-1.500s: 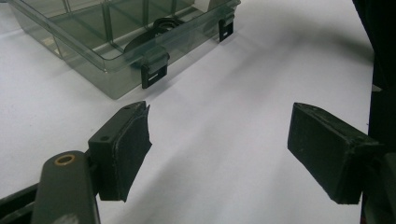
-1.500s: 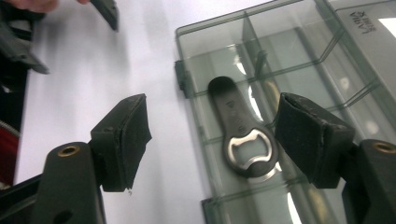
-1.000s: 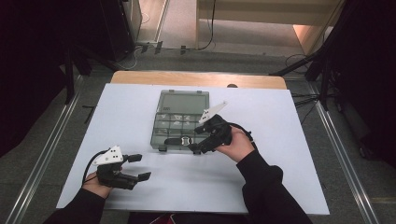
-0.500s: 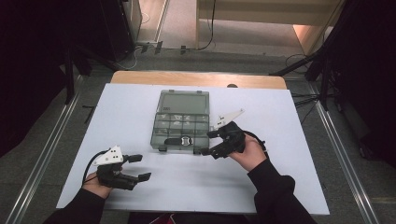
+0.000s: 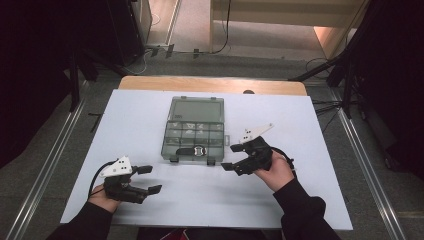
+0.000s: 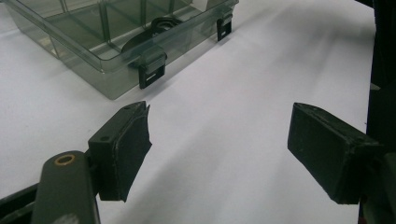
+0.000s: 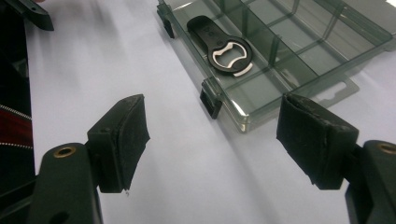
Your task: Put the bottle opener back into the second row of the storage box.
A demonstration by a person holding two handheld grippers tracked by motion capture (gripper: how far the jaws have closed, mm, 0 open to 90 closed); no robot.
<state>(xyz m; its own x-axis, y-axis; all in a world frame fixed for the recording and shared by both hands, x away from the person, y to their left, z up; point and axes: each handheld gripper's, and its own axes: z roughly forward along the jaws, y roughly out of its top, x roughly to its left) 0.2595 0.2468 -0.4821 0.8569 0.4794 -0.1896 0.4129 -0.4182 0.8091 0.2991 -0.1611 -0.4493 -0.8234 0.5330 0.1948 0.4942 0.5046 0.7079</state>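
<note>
We hold our right gripper [image 5: 234, 156] just off the near right corner of the compartment box [image 5: 194, 131], its jaws spread wide with nothing between them. In the right gripper view the pads [image 7: 123, 140] frame bare white tabletop [image 5: 300, 120] beside the box's front wall and one black latch [image 7: 210, 100]. The bottle opener [image 7: 223, 43] lies flat in a near compartment, its black handle angled along the front wall and its metal-lined head toward the middle of the box; we judge it sits where open jaws could drop over it from above. The clear lid [image 5: 196, 108] lies folded back on the far side, leaving the tray open. Our left gripper [image 5: 148, 179] rests near the left front edge of the table, jaws likewise apart and empty, well clear of the box, pointed toward its near latch [image 6: 152, 74].
</note>
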